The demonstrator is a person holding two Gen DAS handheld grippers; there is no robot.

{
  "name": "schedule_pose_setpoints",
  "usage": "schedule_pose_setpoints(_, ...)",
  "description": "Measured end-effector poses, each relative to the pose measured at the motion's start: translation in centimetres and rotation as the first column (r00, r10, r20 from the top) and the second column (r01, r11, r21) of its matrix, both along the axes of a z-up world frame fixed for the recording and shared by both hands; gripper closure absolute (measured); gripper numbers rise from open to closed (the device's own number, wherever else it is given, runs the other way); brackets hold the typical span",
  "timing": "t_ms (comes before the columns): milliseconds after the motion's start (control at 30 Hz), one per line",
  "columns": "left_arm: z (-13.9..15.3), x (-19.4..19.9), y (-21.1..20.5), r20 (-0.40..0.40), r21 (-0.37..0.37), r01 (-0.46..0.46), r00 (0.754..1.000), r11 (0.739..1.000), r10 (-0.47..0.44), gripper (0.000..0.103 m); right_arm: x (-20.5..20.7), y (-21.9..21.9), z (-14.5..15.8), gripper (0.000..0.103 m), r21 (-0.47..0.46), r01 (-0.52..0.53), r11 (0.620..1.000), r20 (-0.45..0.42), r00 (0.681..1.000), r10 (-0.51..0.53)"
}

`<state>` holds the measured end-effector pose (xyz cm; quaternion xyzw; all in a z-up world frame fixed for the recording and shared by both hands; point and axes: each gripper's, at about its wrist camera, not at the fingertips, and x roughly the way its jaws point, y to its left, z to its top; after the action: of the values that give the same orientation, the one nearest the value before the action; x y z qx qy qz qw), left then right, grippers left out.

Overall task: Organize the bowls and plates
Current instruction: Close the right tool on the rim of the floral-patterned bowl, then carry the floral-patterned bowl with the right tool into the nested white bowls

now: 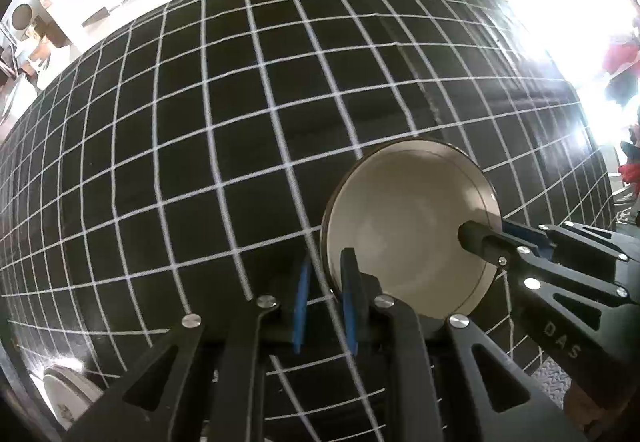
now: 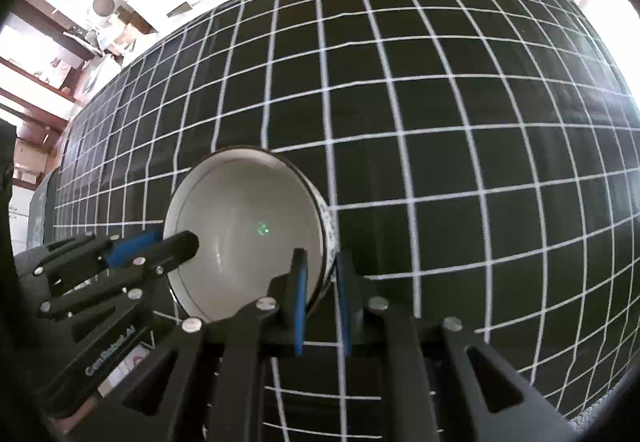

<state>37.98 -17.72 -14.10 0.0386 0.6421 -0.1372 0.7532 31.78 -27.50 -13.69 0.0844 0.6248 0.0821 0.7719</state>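
A white bowl (image 1: 412, 226) with a dark rim and a patterned outer wall sits low over the black checked tablecloth (image 1: 240, 121). My left gripper (image 1: 325, 282) is shut on the bowl's near-left rim, one blue pad inside and one outside. The right gripper (image 1: 488, 234) comes in from the right and pinches the opposite rim. In the right wrist view the same bowl (image 2: 248, 230) has its right rim pinched by my right gripper (image 2: 322, 282), while the left gripper (image 2: 176, 242) grips the left rim. I cannot tell whether the bowl touches the cloth (image 2: 440, 121).
A pale plate (image 1: 64, 390) lies at the table's near-left corner. The checked cloth stretches away from the bowl in both views. Shelves and boxes (image 2: 80, 41) stand beyond the far table edge, and bright light washes out the right side.
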Motion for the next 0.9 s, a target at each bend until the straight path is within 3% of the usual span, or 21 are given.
schedule_pose_setpoints(300,-0.9,-1.7,6.2,-0.029,0.074,-0.002,1.000,0.997,0.004,0.089,-0.8,4.9,-0.3,0.086,0.012,-0.075,0.997,-0.002,0.997,0.075)
schedule_pose_setpoints(900,-2.6,-4.7,21.3,-0.040,0.059,-0.093,0.995,0.994,0.095,0.090,-0.8,14.1,-0.8,0.085,0.001,-0.200,0.980,-0.017,0.980,0.200)
